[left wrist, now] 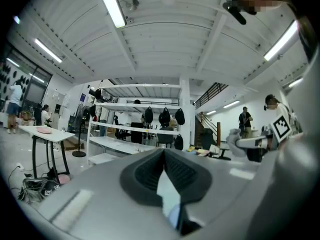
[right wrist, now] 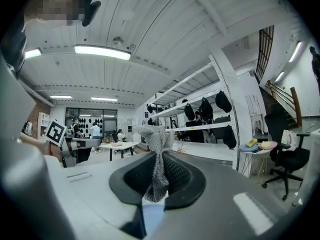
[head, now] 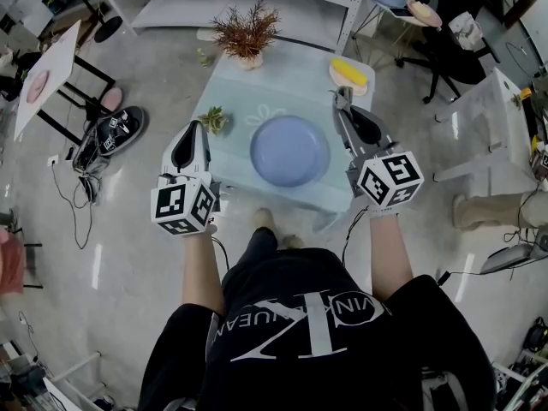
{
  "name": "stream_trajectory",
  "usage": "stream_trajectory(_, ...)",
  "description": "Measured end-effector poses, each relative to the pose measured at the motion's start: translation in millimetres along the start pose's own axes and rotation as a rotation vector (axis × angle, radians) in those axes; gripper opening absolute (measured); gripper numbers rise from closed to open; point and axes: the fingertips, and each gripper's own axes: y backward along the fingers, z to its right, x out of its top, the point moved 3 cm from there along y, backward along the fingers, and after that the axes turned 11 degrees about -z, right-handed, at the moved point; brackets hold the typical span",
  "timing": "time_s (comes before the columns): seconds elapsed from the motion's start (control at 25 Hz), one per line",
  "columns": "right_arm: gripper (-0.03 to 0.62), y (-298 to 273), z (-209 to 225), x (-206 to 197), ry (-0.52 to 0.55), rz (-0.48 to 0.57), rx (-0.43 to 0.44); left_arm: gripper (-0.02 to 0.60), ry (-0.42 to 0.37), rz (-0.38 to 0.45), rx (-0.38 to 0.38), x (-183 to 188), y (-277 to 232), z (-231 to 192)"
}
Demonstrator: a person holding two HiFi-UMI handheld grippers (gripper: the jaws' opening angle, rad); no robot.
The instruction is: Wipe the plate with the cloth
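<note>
A round blue plate [head: 289,150] lies in the middle of a small pale table [head: 231,80]. My right gripper [head: 343,98] hangs over the table's right side, beside the plate's right rim, and is shut on a grey knitted cloth [right wrist: 156,144]. The cloth bunches up between the dark pads [right wrist: 182,176] and sticks out past the tips. At the plate's left, my left gripper [head: 190,130] sits over the table's left edge. Its jaws meet at the tips with nothing held [left wrist: 164,152]. Both grippers point away from the person and slightly upward.
A dried plant in a pot [head: 246,34] stands at the table's far edge and a small green plant [head: 213,120] near its left edge. A yellow item on a dish [head: 348,73] sits at the far right corner. Shoes [head: 111,132] lie on the floor to the left.
</note>
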Motion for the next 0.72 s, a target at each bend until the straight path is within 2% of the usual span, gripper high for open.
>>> stream_trajectory(0.72, 0.041, -9.6, 11.0, -4.6, 0.0, -0.013, 0.007, 0.0, 0.005, -0.016, 0.017, -5.2, -9.6, -12.3)
